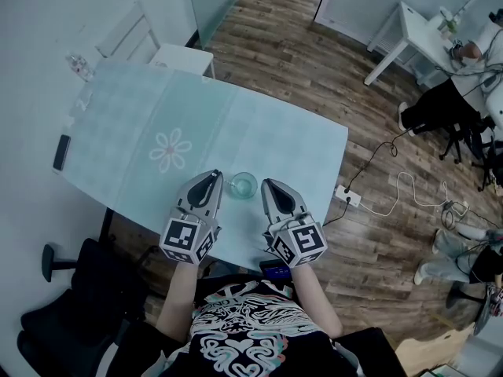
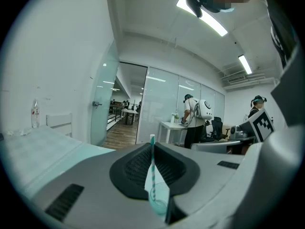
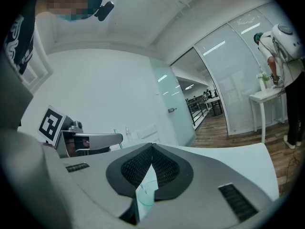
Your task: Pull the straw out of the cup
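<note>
A clear cup stands on the pale teal tablecloth near its front edge, between my two grippers. My left gripper reaches in from the cup's left. In the left gripper view that gripper is shut on a teal-and-white striped straw. The straw's top pokes up above the jaw tips and its lower end runs down into the cup. My right gripper lies close by the cup's right side. Its jaws meet at the tips, and the cup's rim shows through the gap below them.
A dark phone and a small bottle lie at the table's far left. A white chair stands behind the table and a black office chair at my left. A power strip with cables and seated people are to the right.
</note>
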